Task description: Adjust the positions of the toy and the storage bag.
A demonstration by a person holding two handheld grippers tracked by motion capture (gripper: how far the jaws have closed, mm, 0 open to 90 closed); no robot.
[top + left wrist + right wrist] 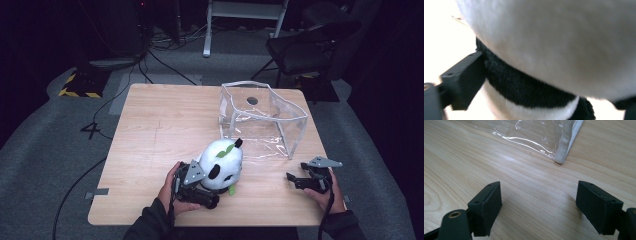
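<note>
A white and black panda plush [222, 162] with small green leaves lies on the wooden table [155, 125] near its front edge. In the left gripper view the plush [554, 45] fills the space between the jaws. My left gripper [209, 189] [546, 96] is shut on its lower black and white part, with one black fingertip [464, 77] pressed into the fur. My right gripper [295, 181] [539, 207] stands open just above the bare table [461, 157] at the front right, with nothing between its fingers. A clear plastic bag with white trim [260, 120] [536, 135] stands open behind the plush.
The bag's white corner [564, 147] rests on the wood a little ahead of the right gripper. Beyond the table are a black chair [310, 45], a white frame [245, 15], floor cables [100, 125] and a yellow-black striped corner [77, 87].
</note>
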